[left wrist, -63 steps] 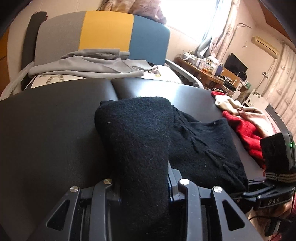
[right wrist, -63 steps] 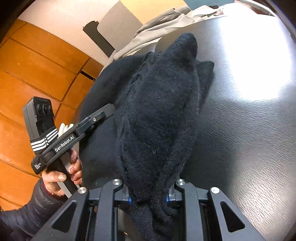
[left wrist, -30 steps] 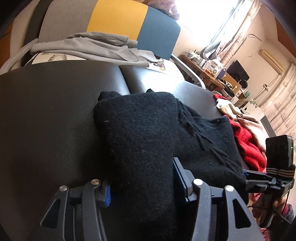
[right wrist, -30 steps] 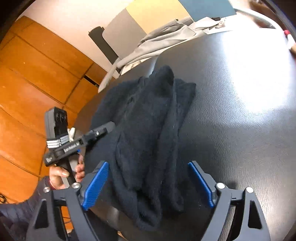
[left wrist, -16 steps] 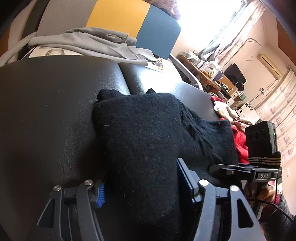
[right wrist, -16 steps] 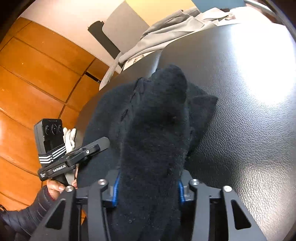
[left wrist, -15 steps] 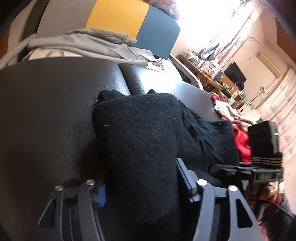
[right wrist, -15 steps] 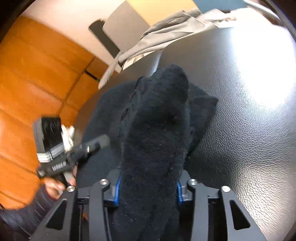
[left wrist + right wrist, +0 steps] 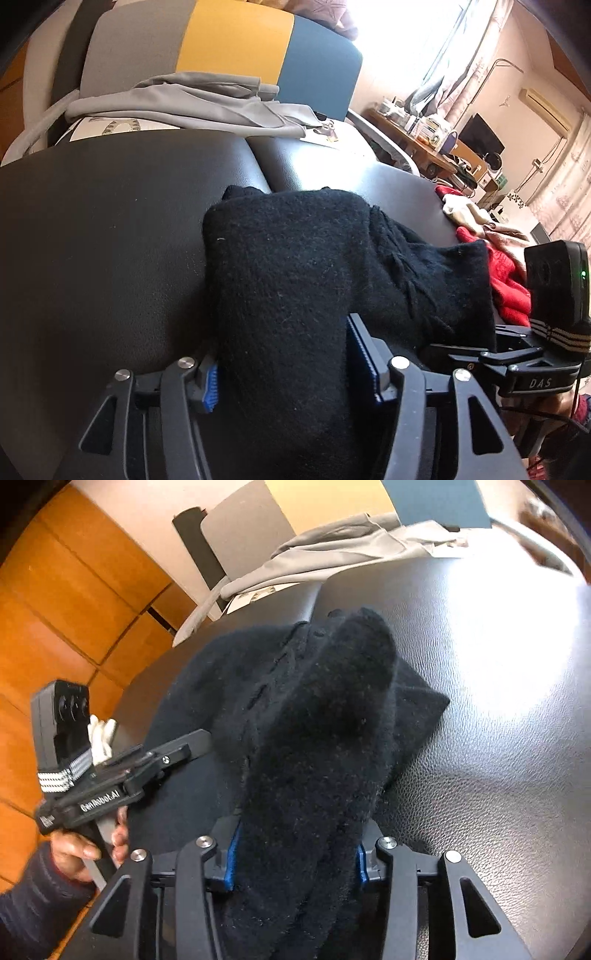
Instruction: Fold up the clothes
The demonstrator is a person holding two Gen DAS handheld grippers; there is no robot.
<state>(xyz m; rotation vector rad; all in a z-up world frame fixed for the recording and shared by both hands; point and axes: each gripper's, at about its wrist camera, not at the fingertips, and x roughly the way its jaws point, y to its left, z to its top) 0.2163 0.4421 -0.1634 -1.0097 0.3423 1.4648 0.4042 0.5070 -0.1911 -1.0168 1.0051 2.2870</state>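
My left hand-held gripper (image 9: 284, 373) has a thick fold of the black sweater (image 9: 295, 280) between its blue pads, and its jaws are opening; the right pad already stands a little off the knit, so I read that side as letting go rather than gripping. My right hand-held gripper (image 9: 295, 853) straddles the other end of the same fold. Its pads sit against the bunched wool on both sides, and although those jaws are easing apart too, I judge that it holds the sweater at this moment.

The sweater lies on the black leather surface (image 9: 498, 775), partly folded, with one thick roll doubled over the flatter body. In each wrist view the roll runs straight away from the jaws, so its long axis follows the line each gripper points along, its rounded far end toward the grey garment (image 9: 192, 107) draped by the striped backrest (image 9: 236, 44).

What worries me is the uneven release. If one side lets go while the other pulls, the roll could twist or slide on the slick leather and the fold would open. Fuzzy knit may also snag on the ridged pads and lift as I withdraw. The red-and-cream clothes (image 9: 495, 266) lie just beside the sweater's right edge and could get dragged into it.
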